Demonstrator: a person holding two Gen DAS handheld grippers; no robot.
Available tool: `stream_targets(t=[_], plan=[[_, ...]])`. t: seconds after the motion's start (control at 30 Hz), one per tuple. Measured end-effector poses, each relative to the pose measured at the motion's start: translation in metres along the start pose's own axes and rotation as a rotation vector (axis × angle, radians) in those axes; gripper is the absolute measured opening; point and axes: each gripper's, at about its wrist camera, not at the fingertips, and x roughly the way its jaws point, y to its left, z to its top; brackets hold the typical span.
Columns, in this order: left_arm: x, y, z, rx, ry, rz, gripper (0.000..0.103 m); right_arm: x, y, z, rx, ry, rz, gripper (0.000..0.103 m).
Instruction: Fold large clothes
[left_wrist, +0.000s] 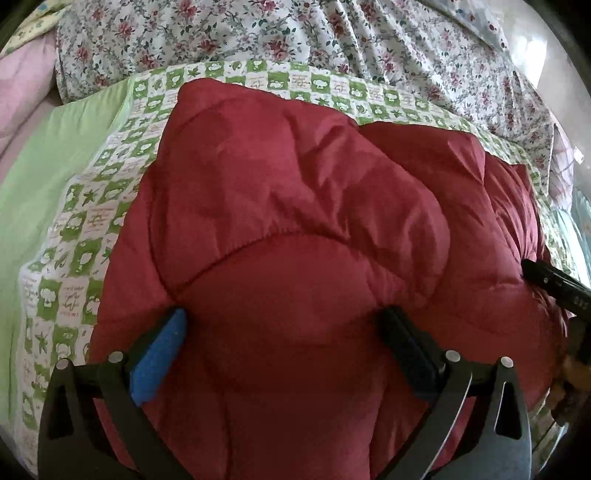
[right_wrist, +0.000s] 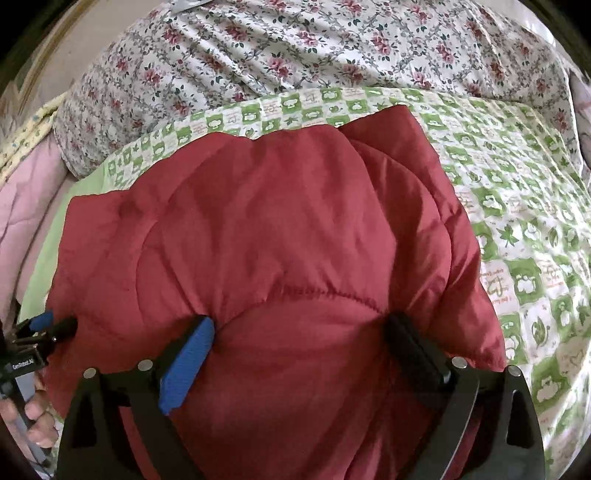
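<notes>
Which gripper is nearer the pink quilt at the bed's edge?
Left. The pink quilt lies just off the left side of the left gripper, while the right gripper sits further right on the red padded jacket, with the left gripper between.

Left gripper (left_wrist: 282, 325) spread wide over red quilted jacket (left_wrist: 295, 192).

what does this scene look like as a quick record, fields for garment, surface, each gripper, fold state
garment: red quilted jacket, puffy, bunched in layers
surface: green checked sheet on a bed, floral bedding behind
left gripper: jaws open, pressed down on the jacket's near part
right gripper: jaws open, pressed down on the jacket beside the left one
fold state: partly folded, one layer lapped over another at the far right
hand: holds the left gripper's handle
</notes>
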Motion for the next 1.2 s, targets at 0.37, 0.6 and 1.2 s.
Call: stream_targets(t=[0.37, 0.6, 1.2], plan=[[0.003, 0.002, 0.002, 0.008, 0.004, 0.004, 0.103, -0.054, 0.011, -0.004, 0.008, -0.088, 0.032, 0.093], [0.003, 0.002, 0.001, 0.013, 0.0, 0.009, 0.103, -0.036, 0.022, -0.026, -0.065, 0.001, 0.011, 0.096], [-0.022, -0.008, -0.035, 0.03, 0.0, -0.016, 0.103, -0.027, 0.017, -0.034, -0.058, -0.012, 0.006, 0.1]])
